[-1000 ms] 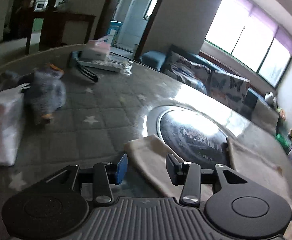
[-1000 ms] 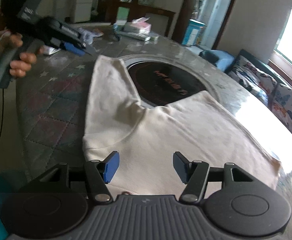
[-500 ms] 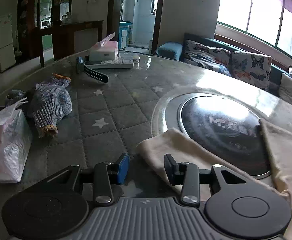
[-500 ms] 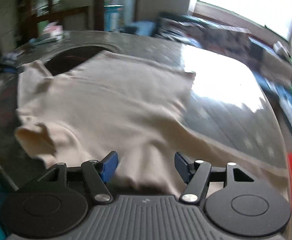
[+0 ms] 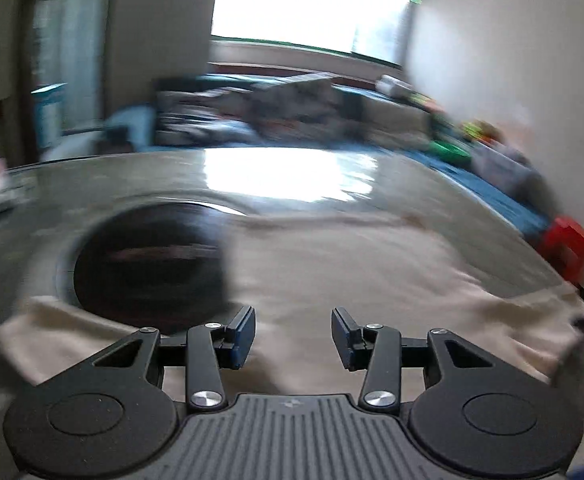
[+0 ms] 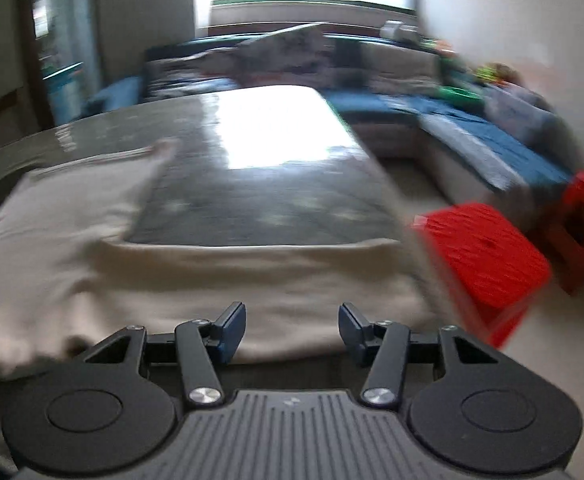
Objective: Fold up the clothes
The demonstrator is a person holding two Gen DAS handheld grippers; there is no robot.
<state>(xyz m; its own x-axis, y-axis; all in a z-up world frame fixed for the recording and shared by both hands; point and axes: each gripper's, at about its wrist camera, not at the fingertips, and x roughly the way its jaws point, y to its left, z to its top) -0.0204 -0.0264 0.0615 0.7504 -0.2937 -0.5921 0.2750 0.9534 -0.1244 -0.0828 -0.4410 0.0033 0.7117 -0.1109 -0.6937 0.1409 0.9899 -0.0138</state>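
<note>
Desk: large, round, glossy grey top, window glare at 12 o'clock.
Dark round plate: set in the desk's middle, at 9 o'clock in the left view.
Cream garment: spread flat on the desk, one edge lapping the plate, its near hem at the desk edge in the right view.
Red stool: on the floor at 3 o'clock.
Left tool: jaws apart and opening, above the garment, pinching nothing.
Right tool: jaws apart and closing, over the hem, no cloth between them.
</note>
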